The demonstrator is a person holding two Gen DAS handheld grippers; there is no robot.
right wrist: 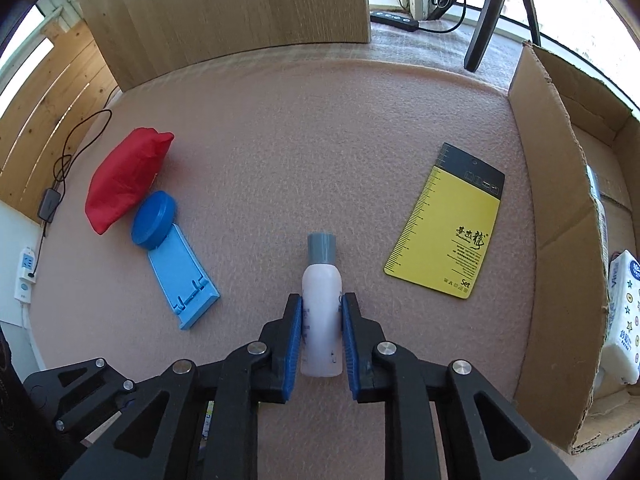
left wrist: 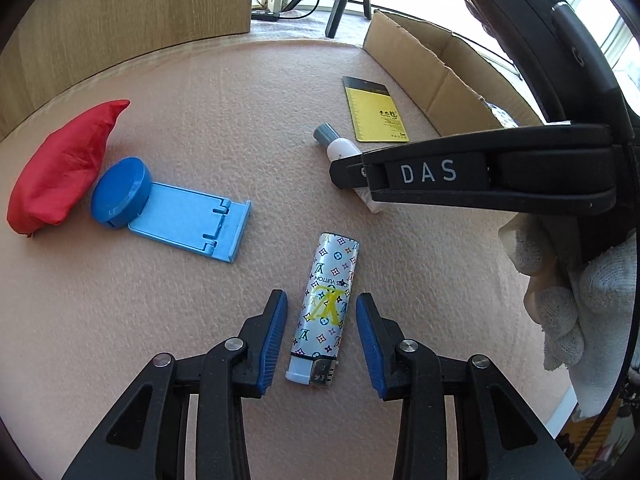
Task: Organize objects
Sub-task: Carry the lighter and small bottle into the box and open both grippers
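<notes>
A silver patterned lighter [left wrist: 326, 304] lies on the pink mat [left wrist: 240, 112] between the blue pads of my left gripper [left wrist: 321, 298]. There is a gap on each side of it, so that gripper is open. My right gripper [right wrist: 322, 299] is shut on a white bottle [right wrist: 322, 280] with a grey cap, which lies flat on the mat. In the left wrist view the bottle [left wrist: 340, 148] shows past the right gripper's black finger [left wrist: 428, 172]. A yellow and black card [right wrist: 448, 232] lies to the right of the bottle.
On the left are a light-blue phone stand [right wrist: 180, 280], a blue round lid [right wrist: 154, 218] and a red cloth bag [right wrist: 124, 176]. An open cardboard box [right wrist: 560, 240] at the right holds a tissue pack [right wrist: 622, 320]. A wooden panel [right wrist: 224, 12] stands behind. A gloved hand [left wrist: 580, 300] holds the right gripper.
</notes>
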